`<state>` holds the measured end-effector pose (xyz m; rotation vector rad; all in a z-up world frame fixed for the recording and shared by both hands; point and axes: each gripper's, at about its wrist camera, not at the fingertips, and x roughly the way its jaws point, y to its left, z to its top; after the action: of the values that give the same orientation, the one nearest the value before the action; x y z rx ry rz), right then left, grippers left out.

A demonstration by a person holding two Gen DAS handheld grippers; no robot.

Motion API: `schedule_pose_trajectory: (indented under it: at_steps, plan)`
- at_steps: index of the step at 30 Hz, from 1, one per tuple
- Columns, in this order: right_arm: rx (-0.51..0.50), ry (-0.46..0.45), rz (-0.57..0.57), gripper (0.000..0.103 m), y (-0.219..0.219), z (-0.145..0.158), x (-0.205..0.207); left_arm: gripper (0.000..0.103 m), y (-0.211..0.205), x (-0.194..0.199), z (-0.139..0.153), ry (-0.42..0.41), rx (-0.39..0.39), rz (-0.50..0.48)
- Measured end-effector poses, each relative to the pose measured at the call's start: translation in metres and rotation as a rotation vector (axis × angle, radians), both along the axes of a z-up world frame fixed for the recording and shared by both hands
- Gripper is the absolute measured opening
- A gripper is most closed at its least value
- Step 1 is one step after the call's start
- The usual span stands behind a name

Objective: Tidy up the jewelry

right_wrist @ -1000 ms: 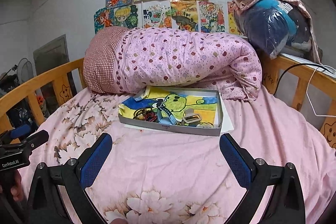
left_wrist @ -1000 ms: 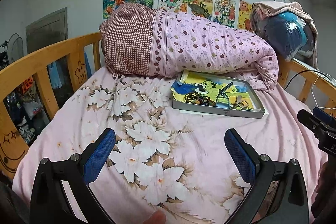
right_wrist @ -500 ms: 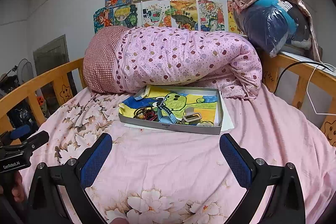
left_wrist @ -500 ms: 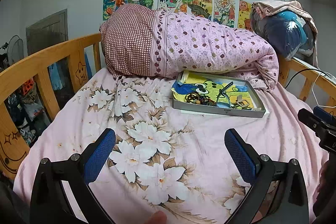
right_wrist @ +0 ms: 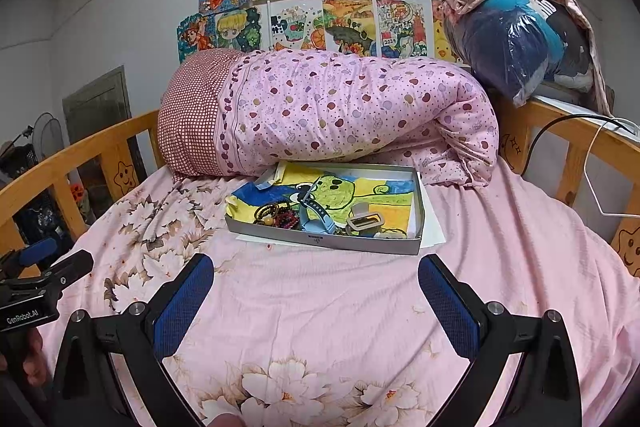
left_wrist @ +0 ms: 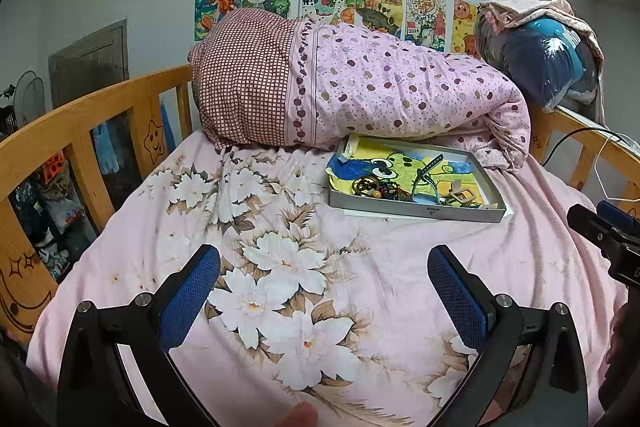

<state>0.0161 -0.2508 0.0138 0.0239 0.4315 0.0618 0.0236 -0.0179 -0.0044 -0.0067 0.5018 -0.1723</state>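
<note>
Jewelry (right_wrist: pixel 280 215) tangled in tray (right_wrist: pixel 320 241) on bed (right_wrist: pixel 320 307), beads hard to tell apart, tray's near wall hides some. Right view shows blue watch (right_wrist: pixel 316 215) and beige buckle (right_wrist: pixel 366 223) clearer; left view catches only strap edge-on. Left gripper (left_wrist: pixel 324 275) wide open, empty, over floral sheet. Right gripper (right_wrist: pixel 316 283) wide open too, nothing held, near tray.

Left gripper (left_wrist: pixel 324 267) and right gripper (right_wrist: pixel 316 277) hover level, fingers spread wide.
</note>
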Motion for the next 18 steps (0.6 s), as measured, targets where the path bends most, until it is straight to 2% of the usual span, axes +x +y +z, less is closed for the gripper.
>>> schedule_pose_trajectory:
  at_steps: [18]
  plan:
    - [0.003, 0.003, -0.001, 0.103, -0.0004, 0.0005, 0.0002, 0.102, -0.0014, -0.0014, 0.0001, -0.002, 0.003, 0.001]
